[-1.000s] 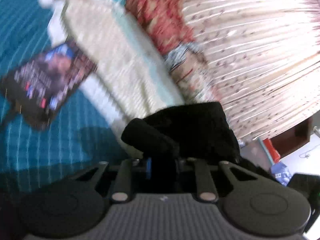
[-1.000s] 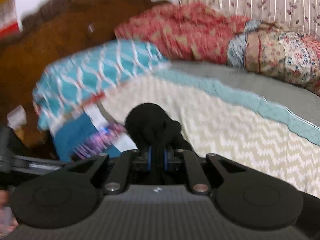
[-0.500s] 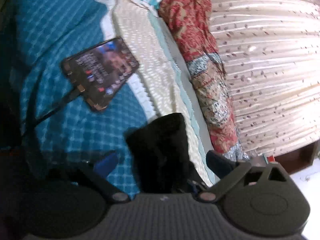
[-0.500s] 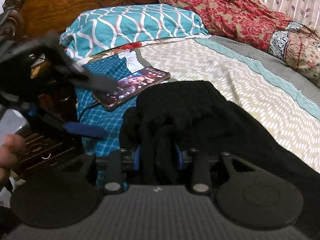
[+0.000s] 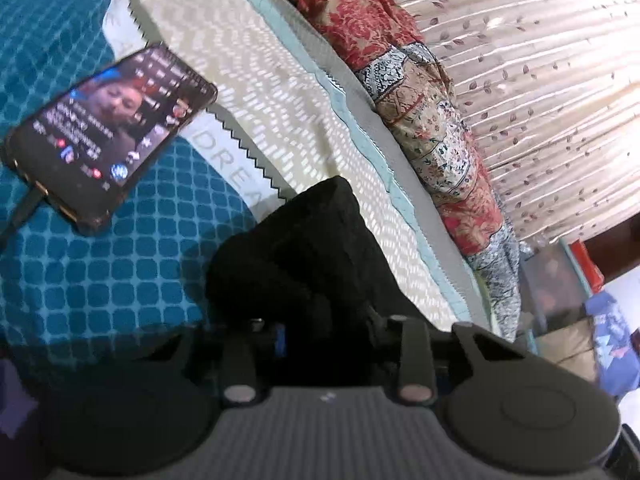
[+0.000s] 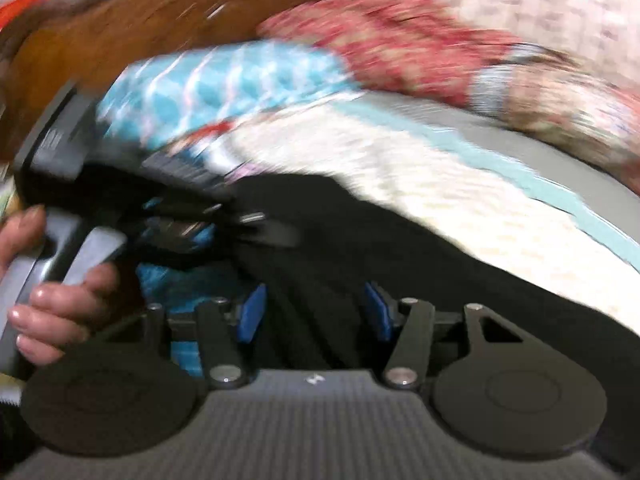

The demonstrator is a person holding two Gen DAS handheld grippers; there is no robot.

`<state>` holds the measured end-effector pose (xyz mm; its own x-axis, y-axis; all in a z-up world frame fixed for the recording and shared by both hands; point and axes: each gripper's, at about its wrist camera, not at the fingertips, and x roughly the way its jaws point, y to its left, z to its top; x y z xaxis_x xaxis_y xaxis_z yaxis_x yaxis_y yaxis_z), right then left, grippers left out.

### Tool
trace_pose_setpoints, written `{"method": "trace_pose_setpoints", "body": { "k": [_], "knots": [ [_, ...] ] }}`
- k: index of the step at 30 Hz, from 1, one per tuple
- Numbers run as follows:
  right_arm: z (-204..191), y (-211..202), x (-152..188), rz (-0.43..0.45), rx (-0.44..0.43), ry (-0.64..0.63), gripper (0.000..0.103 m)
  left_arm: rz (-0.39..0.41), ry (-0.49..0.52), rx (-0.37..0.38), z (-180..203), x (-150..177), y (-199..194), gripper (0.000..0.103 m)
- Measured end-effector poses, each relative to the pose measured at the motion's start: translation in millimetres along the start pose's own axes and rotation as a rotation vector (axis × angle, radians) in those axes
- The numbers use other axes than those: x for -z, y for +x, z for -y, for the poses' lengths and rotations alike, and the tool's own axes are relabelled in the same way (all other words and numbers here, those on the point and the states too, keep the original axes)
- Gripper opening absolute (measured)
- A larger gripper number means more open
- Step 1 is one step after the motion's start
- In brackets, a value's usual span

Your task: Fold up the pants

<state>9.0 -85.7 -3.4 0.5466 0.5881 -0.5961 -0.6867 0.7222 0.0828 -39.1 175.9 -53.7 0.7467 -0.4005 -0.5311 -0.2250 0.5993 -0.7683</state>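
Note:
The black pants point(image 5: 304, 256) lie bunched on the bed. In the left wrist view they fill the space between my left gripper's point(image 5: 324, 340) jaws, which look closed on the fabric. In the blurred right wrist view the pants point(image 6: 400, 248) spread across the bed to the right. My right gripper point(image 6: 316, 316) stands open, with its blue pads point(image 6: 252, 312) apart on either side of the cloth. The left gripper and the hand holding it show at the left of the right wrist view point(image 6: 80, 216).
A phone point(image 5: 108, 136) with a lit screen and a cable lies on the teal checked sheet point(image 5: 100, 272), left of the pants. A cream patterned blanket point(image 5: 248, 80), a red floral quilt point(image 5: 360, 12), a teal pillow point(image 6: 224, 84), a wooden headboard point(image 6: 140, 20) and curtains point(image 5: 540, 80) surround the bed.
My right gripper's jaws have opened from their grip on the pants and the view has swung, now blurred. My left gripper has closed back onto the black fabric and moved nearer the phone.

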Motion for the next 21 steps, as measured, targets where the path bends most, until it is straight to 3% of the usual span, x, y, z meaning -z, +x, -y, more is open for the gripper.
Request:
{"method": "trace_pose_setpoints", "body": {
  "k": [3,5,6,8,12,16,19,21],
  "knots": [
    [26,-11,18,-0.018,0.061,0.124,0.056,0.005,0.003,-0.016,2,-1,1,0.03],
    [44,8,39,-0.16,-0.015,0.29,0.056,-0.003,-0.01,-0.036,1,0,5,0.03],
    [44,14,53,-0.166,-0.04,0.341,0.056,0.004,-0.006,-0.053,2,1,5,0.03],
    [31,11,53,-0.136,-0.011,0.276,0.056,0.015,-0.004,-0.072,1,0,2,0.03],
    [21,4,47,-0.134,-0.056,0.227,0.061,0.022,-0.007,-0.126,9,3,1,0.032],
    [49,-23,48,-0.068,-0.09,0.325,0.059,0.032,0.003,-0.162,28,7,-20,0.036],
    [87,-67,53,0.055,-0.006,0.396,0.059,0.106,0.075,-0.154,50,12,-52,0.037],
    [122,-107,67,0.146,0.097,0.469,0.059,0.155,0.124,-0.162,67,15,-66,0.038]
  ]
}}
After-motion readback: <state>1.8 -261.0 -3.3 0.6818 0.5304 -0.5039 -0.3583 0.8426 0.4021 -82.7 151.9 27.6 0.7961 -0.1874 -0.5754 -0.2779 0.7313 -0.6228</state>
